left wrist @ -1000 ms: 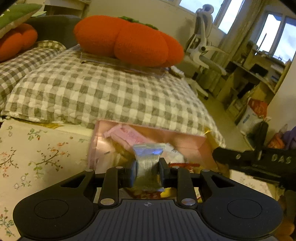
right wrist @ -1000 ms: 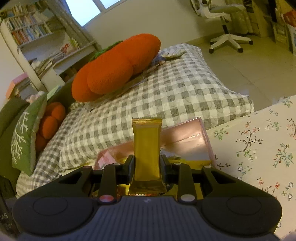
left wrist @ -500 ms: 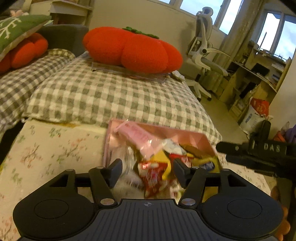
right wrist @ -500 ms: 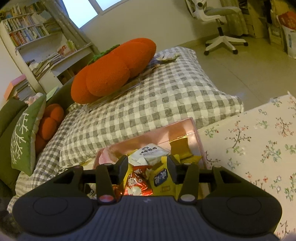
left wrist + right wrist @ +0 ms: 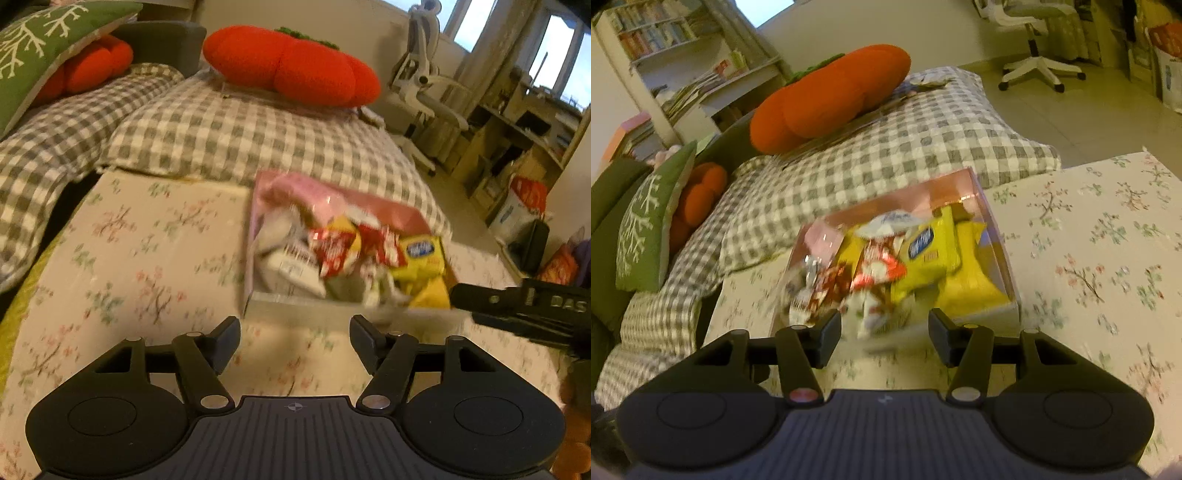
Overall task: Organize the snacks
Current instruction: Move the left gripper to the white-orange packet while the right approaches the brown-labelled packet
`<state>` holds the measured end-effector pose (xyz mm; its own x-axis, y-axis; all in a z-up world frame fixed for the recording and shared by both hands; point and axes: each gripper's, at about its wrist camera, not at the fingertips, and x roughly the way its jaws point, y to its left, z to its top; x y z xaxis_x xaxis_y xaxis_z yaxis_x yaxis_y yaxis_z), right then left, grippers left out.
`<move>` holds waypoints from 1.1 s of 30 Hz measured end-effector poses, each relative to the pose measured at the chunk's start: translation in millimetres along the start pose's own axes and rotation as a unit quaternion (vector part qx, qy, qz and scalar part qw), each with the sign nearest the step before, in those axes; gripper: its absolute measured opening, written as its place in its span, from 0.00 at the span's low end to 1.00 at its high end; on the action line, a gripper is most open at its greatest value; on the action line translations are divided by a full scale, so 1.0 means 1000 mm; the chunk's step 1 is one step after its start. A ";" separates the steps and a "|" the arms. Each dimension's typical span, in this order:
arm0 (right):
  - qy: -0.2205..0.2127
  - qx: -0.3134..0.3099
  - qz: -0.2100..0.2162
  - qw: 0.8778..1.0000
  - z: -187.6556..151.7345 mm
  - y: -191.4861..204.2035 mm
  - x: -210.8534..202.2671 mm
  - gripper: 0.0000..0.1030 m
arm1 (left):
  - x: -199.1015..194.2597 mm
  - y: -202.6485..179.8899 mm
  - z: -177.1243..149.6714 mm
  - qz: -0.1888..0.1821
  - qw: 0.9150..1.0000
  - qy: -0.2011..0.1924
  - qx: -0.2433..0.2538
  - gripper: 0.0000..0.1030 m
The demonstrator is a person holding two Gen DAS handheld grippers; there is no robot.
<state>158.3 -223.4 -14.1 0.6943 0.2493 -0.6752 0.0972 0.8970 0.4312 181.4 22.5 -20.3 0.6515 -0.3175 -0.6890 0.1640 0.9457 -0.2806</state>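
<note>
While both pairs of jaws stand released with nothing between them, having just been opening, the pink box of snacks sits ahead of them on the flowered cloth. The left gripper hovers over bare cloth just short of the box's near wall, and the right gripper hangs at the near edge of the same box. The box is a shallow, clear-sided tray with a pink tint, heaped with small packets: a yellow packet with a blue oval label lies toward its right side, red-and-white wrappers sit in the middle, a pale pink packet rests at the far left corner, and white wrappers lie along the left wall. Much of the heap is blurred, so the print cannot be read.

Whether the cloth, cream with small pink and green sprigs, covers a desk cannot be told. Just behind it lies a grey-and-white checked quilt, with a big orange pumpkin-shaped cushion on top. A green cushion with a white branch pattern leans at the far left, above a smaller orange one. A white office chair stands on the tiled floor, with bookshelves by a window.
</note>
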 end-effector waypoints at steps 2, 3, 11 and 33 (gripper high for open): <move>0.000 -0.005 -0.004 1.000 -0.010 0.000 -0.009 0.49 | -0.003 0.002 -0.009 0.001 1.000 0.008 -0.003 0.63; 0.002 -0.008 -0.007 1.000 -0.015 -0.001 -0.012 0.50 | -0.005 0.002 -0.013 -0.001 1.000 0.011 -0.004 0.63; 0.025 -0.021 -0.027 0.999 -0.043 -0.009 -0.027 0.53 | -0.023 -0.007 -0.039 -0.002 1.000 0.019 0.011 0.69; 0.114 -0.132 -0.038 0.984 -0.070 0.004 -0.017 0.74 | -0.040 -0.039 -0.104 -0.066 0.987 0.091 0.113 0.87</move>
<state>96.8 -198.6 -43.3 0.5119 0.2256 -0.8289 -0.0668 0.9724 0.2234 71.6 -9.0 -50.9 0.4731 -0.4261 -0.7711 0.4121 0.8806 -0.2338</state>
